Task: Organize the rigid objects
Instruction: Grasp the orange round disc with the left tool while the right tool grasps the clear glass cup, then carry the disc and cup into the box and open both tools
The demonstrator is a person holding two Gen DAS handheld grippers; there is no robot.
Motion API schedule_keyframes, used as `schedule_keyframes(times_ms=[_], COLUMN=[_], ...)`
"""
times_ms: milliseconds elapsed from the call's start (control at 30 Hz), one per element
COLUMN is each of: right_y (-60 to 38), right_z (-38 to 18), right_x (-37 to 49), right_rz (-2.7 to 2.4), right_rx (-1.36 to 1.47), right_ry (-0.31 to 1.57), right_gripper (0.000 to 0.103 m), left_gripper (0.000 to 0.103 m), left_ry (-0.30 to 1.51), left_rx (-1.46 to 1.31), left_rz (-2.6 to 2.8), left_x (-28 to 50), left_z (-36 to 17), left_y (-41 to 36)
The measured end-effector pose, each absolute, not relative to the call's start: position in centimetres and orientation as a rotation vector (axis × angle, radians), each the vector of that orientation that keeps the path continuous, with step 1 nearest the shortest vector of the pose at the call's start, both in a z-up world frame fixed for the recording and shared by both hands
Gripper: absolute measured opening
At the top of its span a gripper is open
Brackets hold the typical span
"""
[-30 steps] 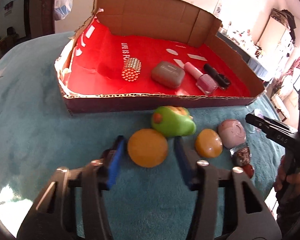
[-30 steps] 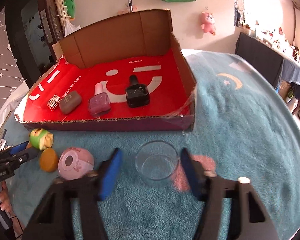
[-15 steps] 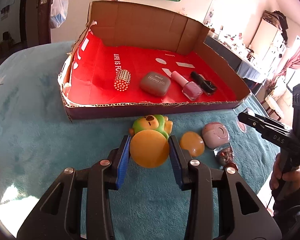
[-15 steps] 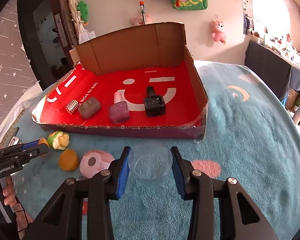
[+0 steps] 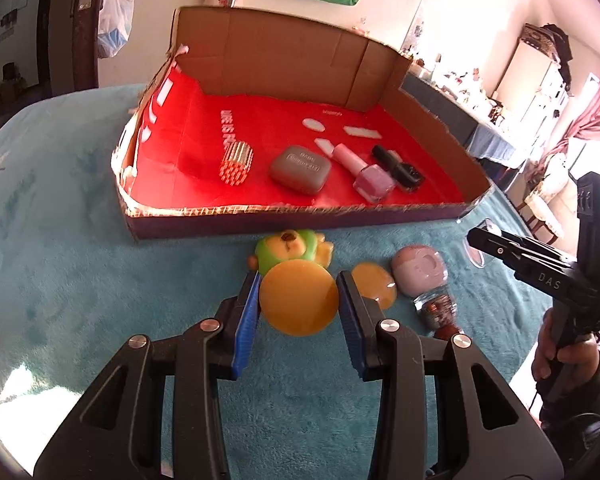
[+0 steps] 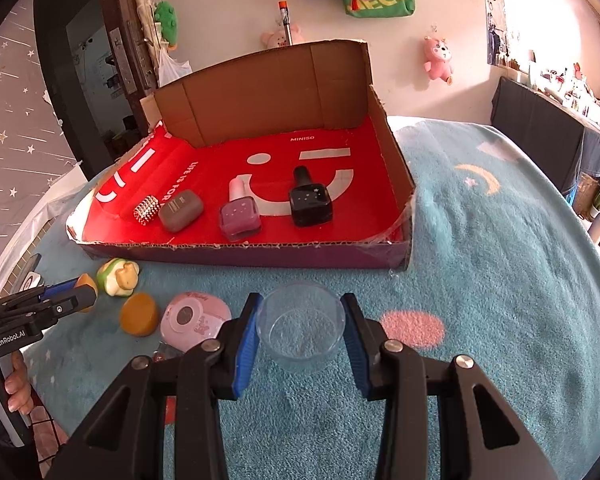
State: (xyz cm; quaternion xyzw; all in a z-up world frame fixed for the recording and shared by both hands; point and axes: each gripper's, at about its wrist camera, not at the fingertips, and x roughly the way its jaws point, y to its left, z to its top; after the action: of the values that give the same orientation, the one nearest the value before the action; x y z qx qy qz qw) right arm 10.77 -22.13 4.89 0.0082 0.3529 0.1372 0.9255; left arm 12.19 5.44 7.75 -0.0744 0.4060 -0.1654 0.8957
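My left gripper [image 5: 299, 304] is shut on a round orange disc [image 5: 299, 297] and holds it just above the teal cloth, in front of the box. My right gripper [image 6: 300, 330] is shut on a clear glass cup [image 6: 300, 326], also in front of the box. The red-lined cardboard box [image 5: 300, 216] holds a studded cylinder [image 5: 236, 163], a grey case [image 5: 300, 169], a pink nail polish bottle [image 5: 366, 174] and a black bottle [image 5: 398, 168]. A green toy [image 5: 290, 250], a smaller orange disc [image 5: 374, 285] and a pink round device [image 5: 419, 270] lie on the cloth.
A small dark jar [image 5: 438, 308] lies beside the pink device. The teal cloth [image 6: 500, 280] covers the round table. The box's tall back wall [image 6: 268, 92] stands at the far side. A phone [image 6: 28, 276] lies at the left table edge.
Both grippers closed, the left on the orange disc and the right on the glass cup, then lifted them slightly. The views rose and pulled back from the box.
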Motion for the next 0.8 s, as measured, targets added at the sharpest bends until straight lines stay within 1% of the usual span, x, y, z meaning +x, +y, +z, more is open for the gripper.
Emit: schedule_keyframes(times_ms=[200, 300, 367, 467, 633, 800], right_y=[-21.0, -19.8, -18.6, -16.8, -14.8, -14.6], right_z=[8.3, 10.3, 11.2, 11.3, 9.7, 8.3], right_x=[11.1, 12.6, 14.6, 18.1, 23.9, 28.0], right_rz=[0.344, 0.374, 0.403, 0.464, 0.52, 0.545], right_rx=[-0.017, -0.043, -0.056, -0.062, -0.077, -0.07], right_ry=[0.64, 0.601, 0.606, 0.643, 0.749, 0.845], right_gripper=[0.042, 0.042, 0.042, 0.042, 0.042, 0.042], left_gripper=[0.036, 0.036, 0.036, 0.036, 0.036, 0.036], left_ry=[0.787, 0.811, 0.831, 0.877, 0.953, 1.018], left_rx=[-0.182, -0.183, -0.171, -0.138, -0.119, -0.063], left_rz=[-0.447, -0.499, -0.512, -0.511, -0.548, -0.548], left_x=[14.5, 17.7, 20.2, 23.9, 28.9, 32.1], left_z=[11.4, 12.3, 12.4, 12.0, 10.8, 9.1], left_y=[5.2, 4.7, 4.1, 3.2, 2.1, 1.1])
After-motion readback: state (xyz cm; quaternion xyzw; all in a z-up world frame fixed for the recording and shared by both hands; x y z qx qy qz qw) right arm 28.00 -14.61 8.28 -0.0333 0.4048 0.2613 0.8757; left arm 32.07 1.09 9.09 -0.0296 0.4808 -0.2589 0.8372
